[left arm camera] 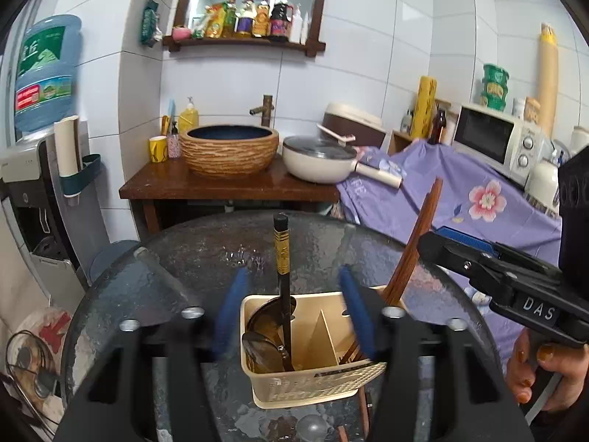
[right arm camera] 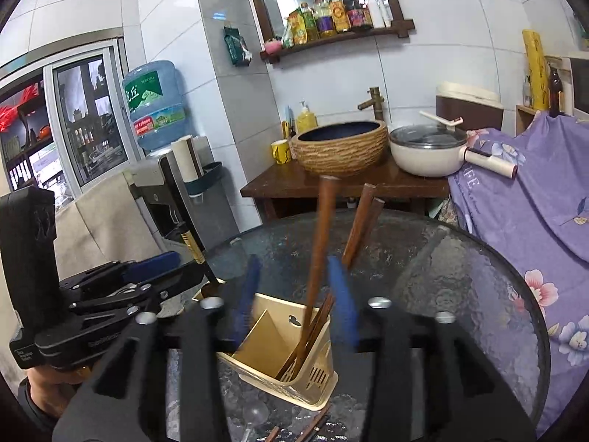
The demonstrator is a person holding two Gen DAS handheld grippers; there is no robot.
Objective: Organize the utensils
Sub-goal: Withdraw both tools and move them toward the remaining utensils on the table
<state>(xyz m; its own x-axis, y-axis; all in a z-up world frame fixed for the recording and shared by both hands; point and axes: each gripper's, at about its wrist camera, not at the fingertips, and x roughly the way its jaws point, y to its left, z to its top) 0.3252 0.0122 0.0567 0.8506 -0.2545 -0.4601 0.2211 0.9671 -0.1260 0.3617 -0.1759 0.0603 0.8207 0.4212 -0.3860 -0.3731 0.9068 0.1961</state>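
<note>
Beige caddy (left arm camera: 313, 350) held spoons (left arm camera: 265, 335), a black chopstick (left arm camera: 281, 258) and brown chopsticks (right arm camera: 320, 258); left gripper (left arm camera: 294, 309) and right gripper (right arm camera: 300, 294) were both spread, the sticks at 12 o'clock between their fingers.

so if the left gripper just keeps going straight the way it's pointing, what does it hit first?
Probably the black chopstick standing in the beige utensil caddy: it rises midway between the open left gripper's blue pads. Depth is unclear; the caddy's rim could come first.

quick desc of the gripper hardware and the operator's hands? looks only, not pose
Both grippers, left and right, are matte black with blue finger pads, silver screws. Right gripper's body shows white "DAS" lettering. The right hand has brown-orange painted nails; a white cable runs beneath it.
</note>
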